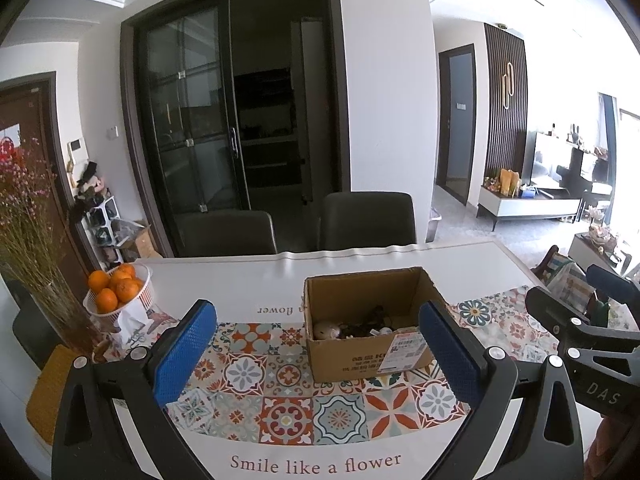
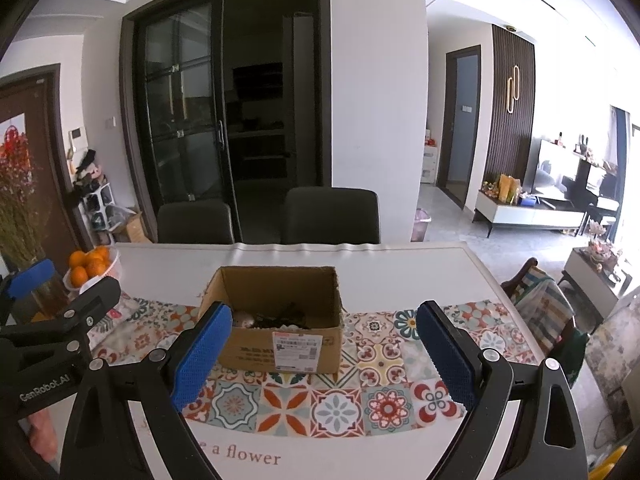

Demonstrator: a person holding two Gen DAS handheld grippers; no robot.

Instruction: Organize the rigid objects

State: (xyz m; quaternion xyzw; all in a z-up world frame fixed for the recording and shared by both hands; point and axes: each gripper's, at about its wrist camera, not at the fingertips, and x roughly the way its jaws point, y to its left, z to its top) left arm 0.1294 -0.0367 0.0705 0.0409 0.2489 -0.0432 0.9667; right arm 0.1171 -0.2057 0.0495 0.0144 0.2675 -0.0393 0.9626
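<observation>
An open cardboard box (image 1: 360, 356) stands on the patterned tablecloth; it also shows in the right wrist view (image 2: 280, 348). Inside lie dark tangled items (image 1: 368, 322) and a pale round object (image 1: 326, 330), partly hidden by the box walls. My left gripper (image 1: 318, 344) is open and empty, held above the near side of the table, its blue pads (image 1: 184, 354) wide apart in front of the box. My right gripper (image 2: 320, 348) is open and empty, also just short of the box. Each gripper shows at the edge of the other's view.
A white basket of oranges (image 1: 116, 294) and a vase of dried flowers (image 1: 32, 240) stand at the table's left. Two dark chairs (image 1: 368, 220) sit behind the far edge. A chair with striped fabric (image 2: 540, 304) is at the right.
</observation>
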